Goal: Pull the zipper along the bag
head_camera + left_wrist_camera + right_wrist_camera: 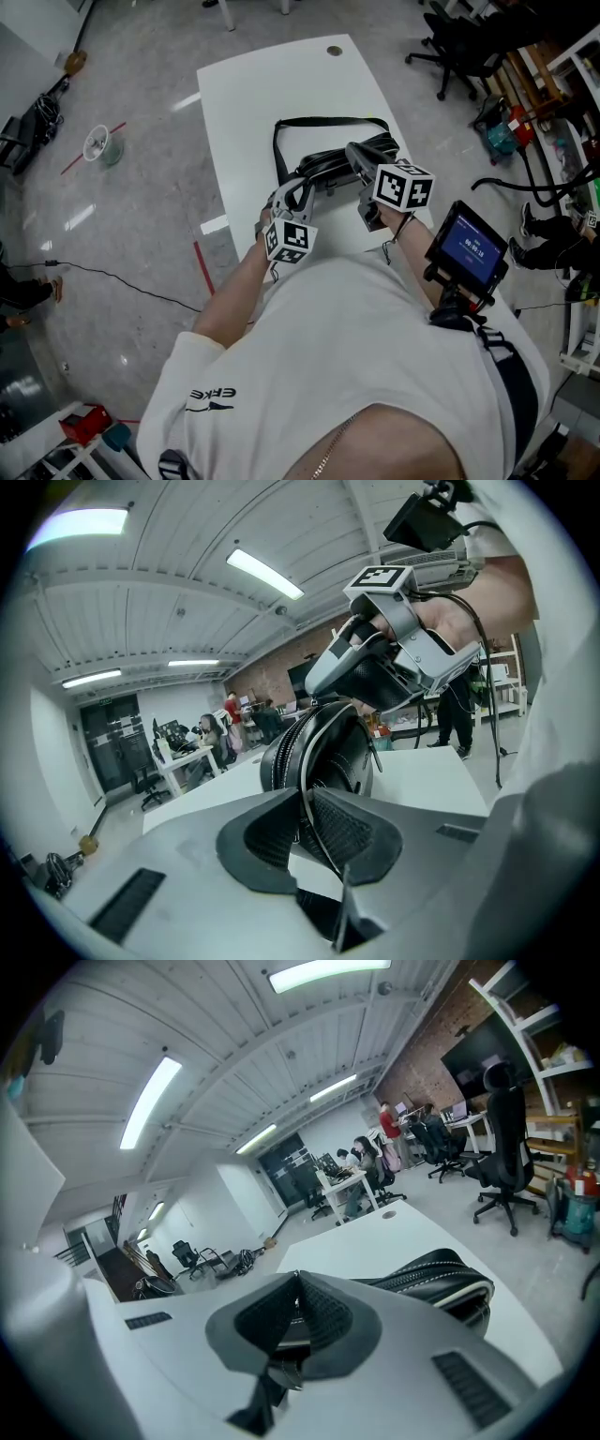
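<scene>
A black zippered bag [328,169] lies on the white table [281,84], its strap [323,121] looped toward the far side. My left gripper [296,194] holds the bag's near left end; in the left gripper view it [305,803] is shut on a thin pale-edged seam of the raised bag [323,747]. My right gripper [362,161] is at the bag's right side and shows from the left as well [361,672]. In the right gripper view it [295,1290] is shut on a small zipper pull, with the bag's zippered body [436,1277] just beyond to the right.
A round cable hole [335,51] sits near the table's far edge. Office chairs [459,42] and shelving [553,84] stand to the right. A small screen device [466,246] rides on the right forearm. A pale bucket [98,143] stands on the floor at left.
</scene>
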The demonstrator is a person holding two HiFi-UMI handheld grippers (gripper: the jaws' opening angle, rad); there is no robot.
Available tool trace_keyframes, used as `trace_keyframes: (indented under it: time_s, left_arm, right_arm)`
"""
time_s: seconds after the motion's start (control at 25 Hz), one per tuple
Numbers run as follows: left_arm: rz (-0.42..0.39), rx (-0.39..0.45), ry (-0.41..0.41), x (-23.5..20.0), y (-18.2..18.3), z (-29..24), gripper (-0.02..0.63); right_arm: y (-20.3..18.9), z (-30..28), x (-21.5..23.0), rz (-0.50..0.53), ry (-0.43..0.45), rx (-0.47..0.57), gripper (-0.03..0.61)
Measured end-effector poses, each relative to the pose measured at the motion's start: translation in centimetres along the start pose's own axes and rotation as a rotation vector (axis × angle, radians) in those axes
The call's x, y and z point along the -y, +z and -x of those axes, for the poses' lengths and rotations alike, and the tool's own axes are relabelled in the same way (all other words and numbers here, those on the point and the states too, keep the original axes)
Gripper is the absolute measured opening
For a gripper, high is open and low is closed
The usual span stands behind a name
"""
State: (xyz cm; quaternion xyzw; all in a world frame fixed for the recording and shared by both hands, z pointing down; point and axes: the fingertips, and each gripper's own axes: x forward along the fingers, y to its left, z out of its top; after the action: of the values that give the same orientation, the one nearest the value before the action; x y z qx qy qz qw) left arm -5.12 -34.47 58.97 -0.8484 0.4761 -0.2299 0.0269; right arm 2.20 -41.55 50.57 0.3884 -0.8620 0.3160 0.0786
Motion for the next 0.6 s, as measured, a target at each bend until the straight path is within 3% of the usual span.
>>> trace_keyframes:
  time_s: [0.6]
  left_arm:
    - [-0.003, 0.008, -0.012, 1.1, 0.6, -1.3, 0.051]
  right_arm:
    - [-0.9, -0.5, -0.7, 0.032, 0.008, -0.027, 0.012]
